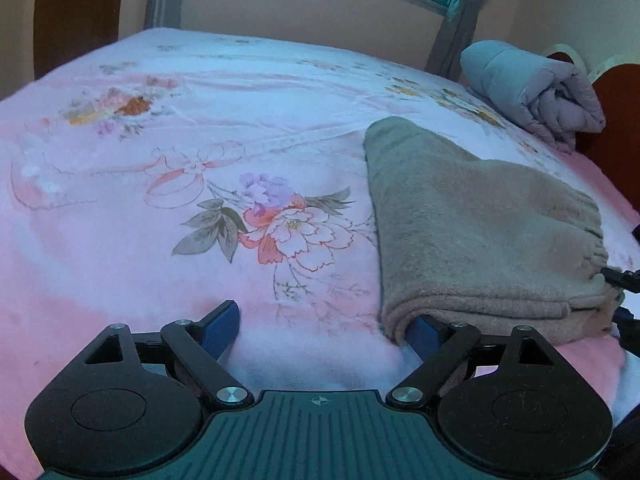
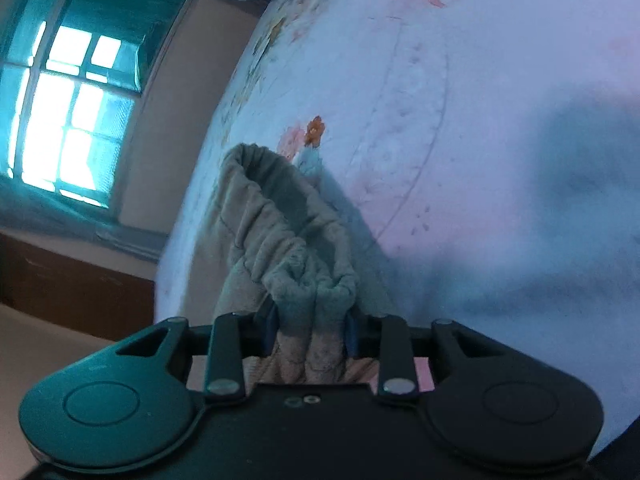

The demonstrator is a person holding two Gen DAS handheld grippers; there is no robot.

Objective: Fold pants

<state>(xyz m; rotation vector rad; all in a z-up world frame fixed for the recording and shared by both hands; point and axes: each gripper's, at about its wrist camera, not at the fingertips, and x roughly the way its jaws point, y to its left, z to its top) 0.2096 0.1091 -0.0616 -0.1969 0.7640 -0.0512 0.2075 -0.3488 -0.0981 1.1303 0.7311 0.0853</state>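
Taupe fleece pants point(image 1: 480, 232) lie folded on the right side of the pink floral bedsheet point(image 1: 160, 240), waistband towards the right. My left gripper point(image 1: 324, 330) is open wide at the near fold; its right blue pad point(image 1: 424, 332) is tucked under the fold's corner and its left pad point(image 1: 222, 326) rests on bare sheet. My right gripper point(image 2: 310, 330) is shut on the bunched elastic waistband of the pants point(image 2: 280, 220), lifting it a little off the sheet point(image 2: 480, 120). A black part of that gripper shows at the waistband in the left wrist view.
A rolled grey-blue quilt point(image 1: 532, 88) lies at the back right corner against a red-brown headboard point(image 1: 618, 96). Beyond the far bed edge are a wall and a curtained window point(image 2: 68, 112). Bare sheet stretches left of the pants.
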